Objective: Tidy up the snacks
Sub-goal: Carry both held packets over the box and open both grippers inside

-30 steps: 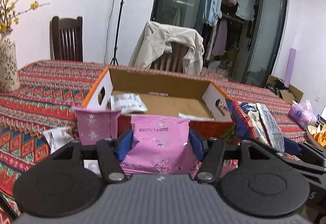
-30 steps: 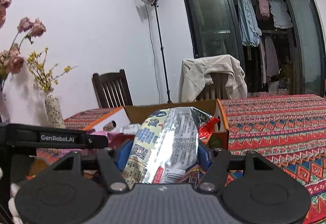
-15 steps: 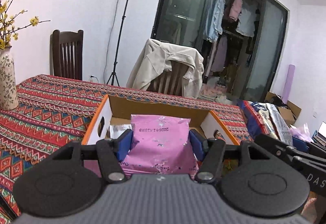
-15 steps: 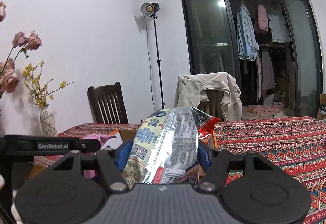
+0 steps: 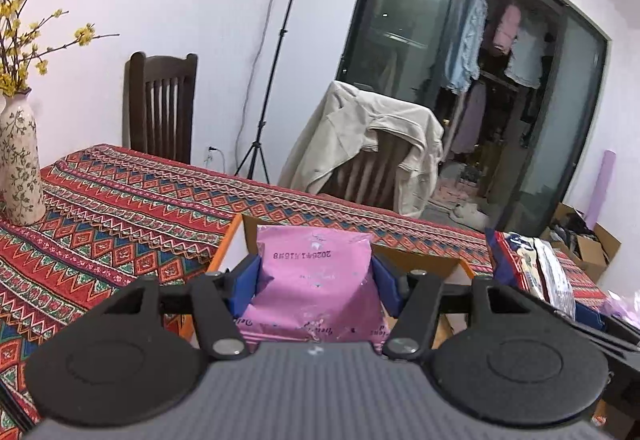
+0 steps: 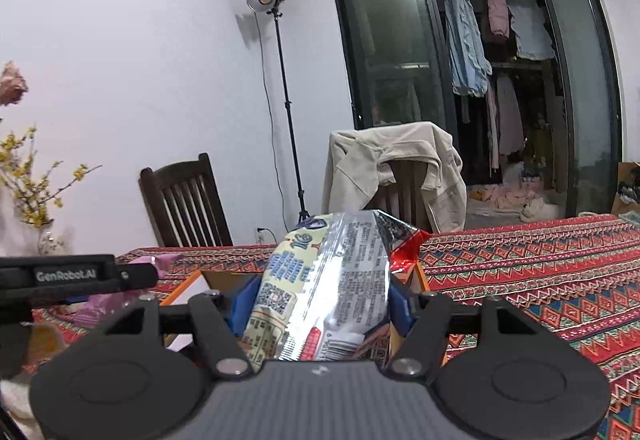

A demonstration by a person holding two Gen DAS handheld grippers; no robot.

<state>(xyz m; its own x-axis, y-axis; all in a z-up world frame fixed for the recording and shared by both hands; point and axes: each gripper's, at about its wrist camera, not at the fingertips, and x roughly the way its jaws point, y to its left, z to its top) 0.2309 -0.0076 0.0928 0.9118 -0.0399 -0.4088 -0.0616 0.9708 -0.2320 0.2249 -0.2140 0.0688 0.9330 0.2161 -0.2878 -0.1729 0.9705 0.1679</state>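
Observation:
My left gripper (image 5: pixel 314 282) is shut on a pink snack packet (image 5: pixel 316 276), its blue pads pressing both sides, held up over the near edge of an orange-rimmed cardboard box (image 5: pixel 230 242). My right gripper (image 6: pixel 320 300) is shut on a silver, yellow and red snack bag (image 6: pixel 324 280), which stands upright between the pads above the same cardboard box (image 6: pixel 420 274). That bag shows at the right edge of the left wrist view as the silver snack bag (image 5: pixel 548 272). The box's inside is hidden behind both packets.
A table under a red patterned cloth (image 5: pixel 120 208) stretches ahead. A flowered vase (image 5: pixel 18 176) with yellow blossoms stands at the left. Behind the table are a dark wooden chair (image 5: pixel 162 108), a chair draped with a beige jacket (image 5: pixel 372 144), and a light stand (image 6: pixel 280 100).
Both grippers have risen and moved forward with their packets. The box has dropped low in both views and its inside has gone out of sight.

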